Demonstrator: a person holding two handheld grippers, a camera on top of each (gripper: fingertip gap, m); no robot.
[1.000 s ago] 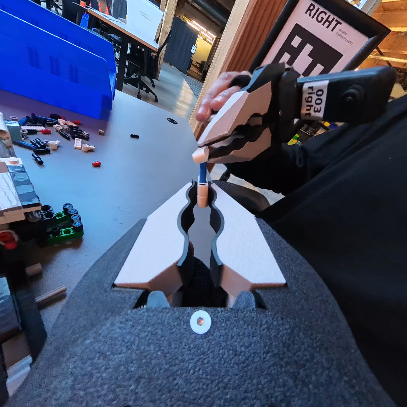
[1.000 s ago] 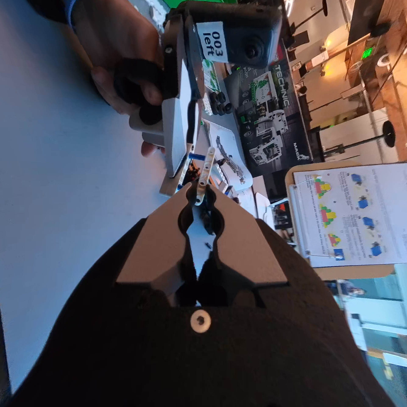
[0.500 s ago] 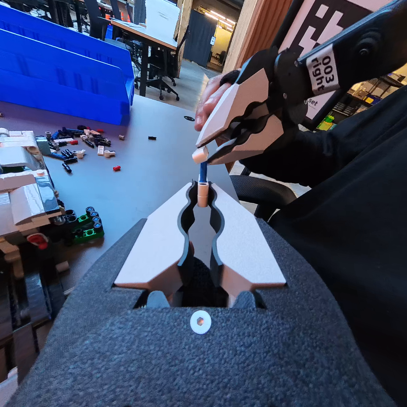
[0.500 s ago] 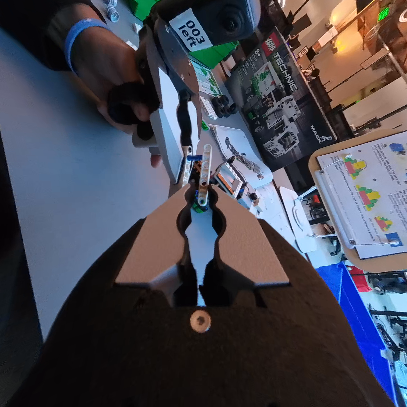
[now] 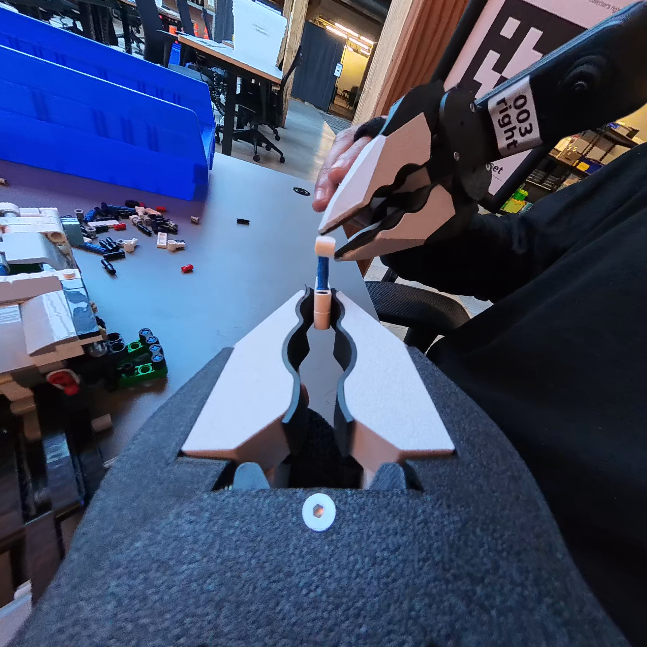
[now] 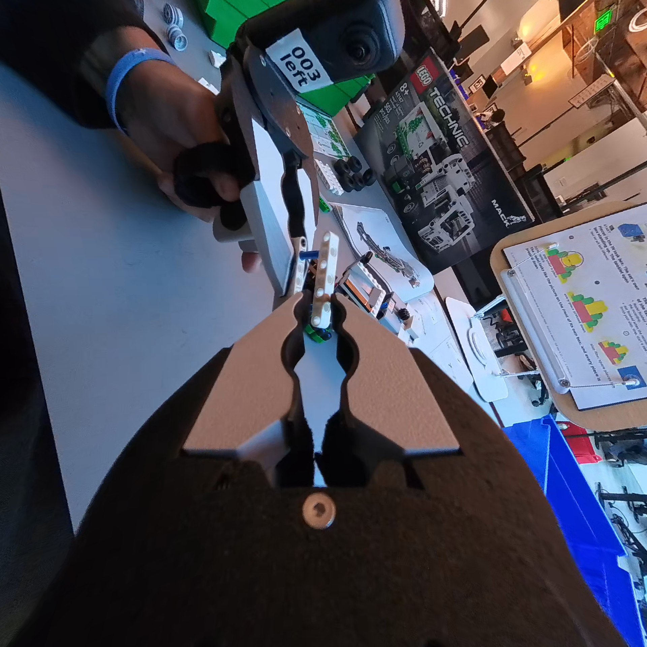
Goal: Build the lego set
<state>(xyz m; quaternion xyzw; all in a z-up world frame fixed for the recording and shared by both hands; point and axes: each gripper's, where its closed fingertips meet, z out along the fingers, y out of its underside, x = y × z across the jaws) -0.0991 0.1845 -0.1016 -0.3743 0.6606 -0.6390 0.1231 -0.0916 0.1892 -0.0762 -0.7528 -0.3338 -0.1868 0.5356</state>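
**Two beams, one blue pin, both tools loaded**

Left tool (image 5: 321, 297) is closed tight on a tan beam (image 5: 321, 310), gripped edge-on at the tips. A blue pin (image 5: 322, 275) sticks out of its far end. Right tool (image 6: 317, 304) is pinched on a white holed beam (image 6: 324, 280) near its lower end, so most of its length stands clear beyond the tips. Both parts are held in the air over the desk (image 5: 210, 280), with the white beam's top hole seated on or right at the pin; can't tell how deep.

My read on handling: light, rigid plastic with smooth faces, so it can pivot in the pads if pushed off-axis. The pin is a friction fit and needs a straight push. I'd grip on the flat sides close to the hole in use, not out at the far end.

Loose parts (image 5: 140, 227) and the part-built model (image 5: 42, 308) sit on the desk to the left.
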